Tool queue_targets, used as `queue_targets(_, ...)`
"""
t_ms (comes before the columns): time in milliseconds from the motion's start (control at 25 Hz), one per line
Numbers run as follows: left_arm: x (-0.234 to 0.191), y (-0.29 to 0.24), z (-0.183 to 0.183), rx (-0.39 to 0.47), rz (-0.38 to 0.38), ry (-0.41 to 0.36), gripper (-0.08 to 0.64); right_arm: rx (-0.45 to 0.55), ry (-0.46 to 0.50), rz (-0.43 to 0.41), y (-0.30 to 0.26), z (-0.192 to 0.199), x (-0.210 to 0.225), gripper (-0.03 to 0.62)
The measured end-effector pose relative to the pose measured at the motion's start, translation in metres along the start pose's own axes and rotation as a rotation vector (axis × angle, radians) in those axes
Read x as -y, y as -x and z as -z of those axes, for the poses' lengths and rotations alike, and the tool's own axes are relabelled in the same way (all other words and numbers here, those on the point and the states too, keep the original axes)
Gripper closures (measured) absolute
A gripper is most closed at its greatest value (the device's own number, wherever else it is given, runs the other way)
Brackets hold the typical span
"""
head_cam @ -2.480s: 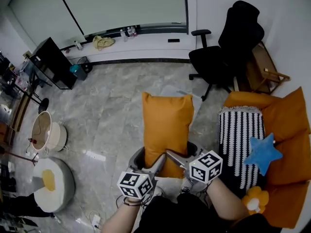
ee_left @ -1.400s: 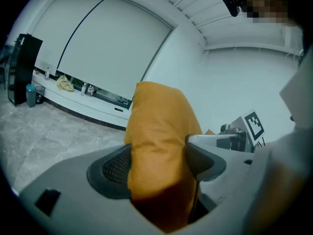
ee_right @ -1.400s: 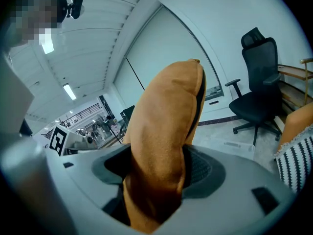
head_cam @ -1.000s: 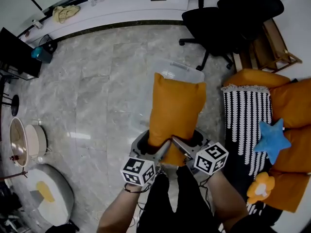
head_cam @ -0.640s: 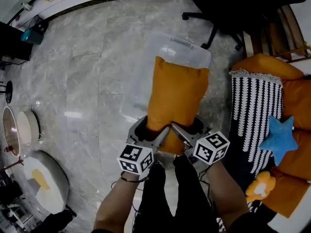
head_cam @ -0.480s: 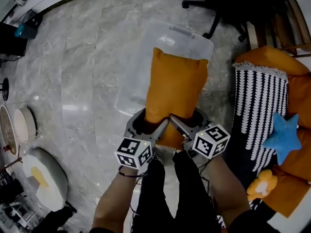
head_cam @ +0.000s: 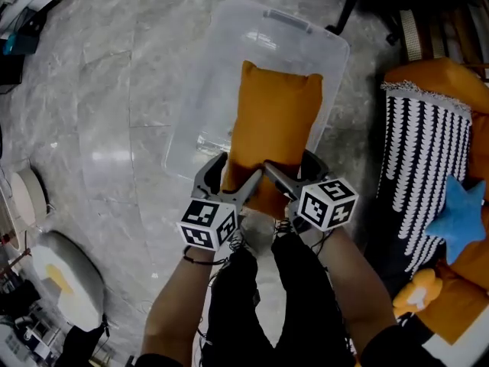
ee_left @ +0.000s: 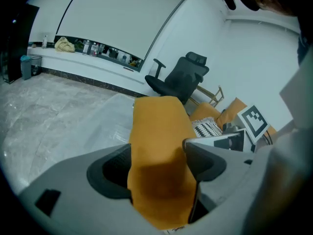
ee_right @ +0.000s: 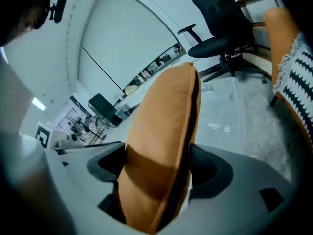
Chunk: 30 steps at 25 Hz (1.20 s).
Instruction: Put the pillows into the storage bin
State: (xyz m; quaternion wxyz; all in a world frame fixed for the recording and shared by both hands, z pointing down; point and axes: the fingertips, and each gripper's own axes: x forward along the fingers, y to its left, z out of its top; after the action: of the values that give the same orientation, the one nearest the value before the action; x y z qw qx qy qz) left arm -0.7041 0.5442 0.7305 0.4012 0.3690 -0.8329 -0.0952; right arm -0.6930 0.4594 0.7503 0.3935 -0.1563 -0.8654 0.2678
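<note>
Both left tool (ee_left: 157,158) and right tool (ee_right: 155,165) clamp orange pillow (head_cam: 275,121) over storage bin (head_cam: 206,90), right jaws just opening.

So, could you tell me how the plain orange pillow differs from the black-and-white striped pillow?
The plain orange pillow is one solid colour; the black-and-white striped pillow is patterned, with a fringed edge. The orange pillow is lifted over the clear plastic storage bin; the striped pillow lies off to the side, beside a blue star-shaped cushion. Both are soft, rectangular pillows.
</note>
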Motion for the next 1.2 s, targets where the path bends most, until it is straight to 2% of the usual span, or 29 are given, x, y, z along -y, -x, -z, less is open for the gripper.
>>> queue_targets(80, -0.007, -0.006, 0.004, -0.011, -0.010, -0.005, 0.207, -0.022, 0.039, 0.074, -0.007, 0.007, 0.013, 0.192)
queue_targets(160, -0.008, -0.009, 0.007, -0.020, -0.003, 0.004, 0.206, -0.027, 0.031, 0.096, -0.008, 0.011, 0.019, 0.170)
queue_targets(320, 0.000, -0.006, 0.004, -0.018, 0.022, 0.004, 0.207, -0.010, -0.025, 0.086, -0.004, 0.011, 0.018, 0.172)
queue_targets(560, 0.012, 0.012, -0.013, -0.001, 0.031, -0.005, 0.207, 0.013, -0.035, 0.073, 0.012, -0.001, 0.000, 0.172)
queue_targets(840, 0.036, 0.050, -0.042, 0.031, 0.043, -0.025, 0.207, 0.059, -0.037, 0.045, 0.043, -0.026, -0.039, 0.172)
queue_targets(1200, 0.092, 0.124, -0.101, 0.100, 0.055, -0.033, 0.207, 0.131, -0.004, -0.008, 0.115, -0.083, -0.110, 0.172)
